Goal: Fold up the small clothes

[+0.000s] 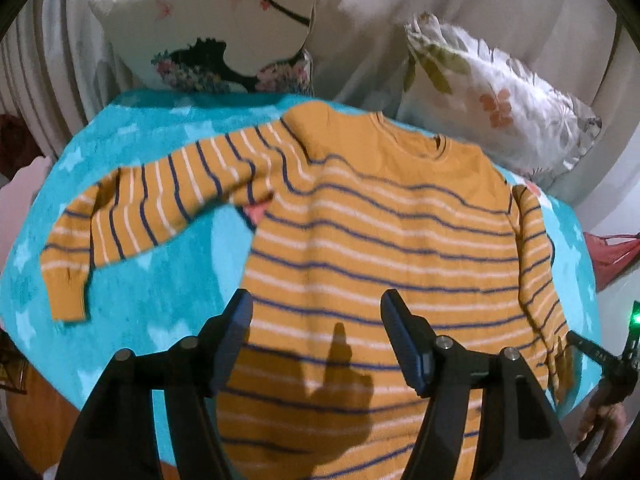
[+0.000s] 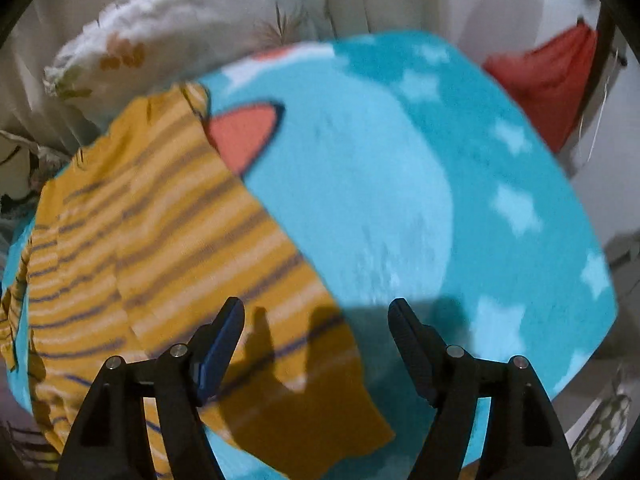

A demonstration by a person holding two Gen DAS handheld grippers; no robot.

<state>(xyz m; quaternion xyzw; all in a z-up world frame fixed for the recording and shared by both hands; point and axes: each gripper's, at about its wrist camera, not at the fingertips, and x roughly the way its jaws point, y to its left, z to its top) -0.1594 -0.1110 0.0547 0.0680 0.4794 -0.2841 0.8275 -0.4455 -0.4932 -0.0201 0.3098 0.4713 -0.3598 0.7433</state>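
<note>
Hovering: left gripper (image 1: 316, 304) agape above sweater (image 1: 380, 240).

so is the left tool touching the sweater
Cannot tell. In the left wrist view the open left tool hangs over the sweater, holding nothing, but no gap or contact shows plainly.

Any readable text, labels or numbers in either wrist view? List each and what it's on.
None readable.
Faint pale marks on the dark bar at the right edge of the left view: too small and blurred to read.
Sweater, blanket, pillows and both tongs: prints and stripes only, no lettering.
</note>
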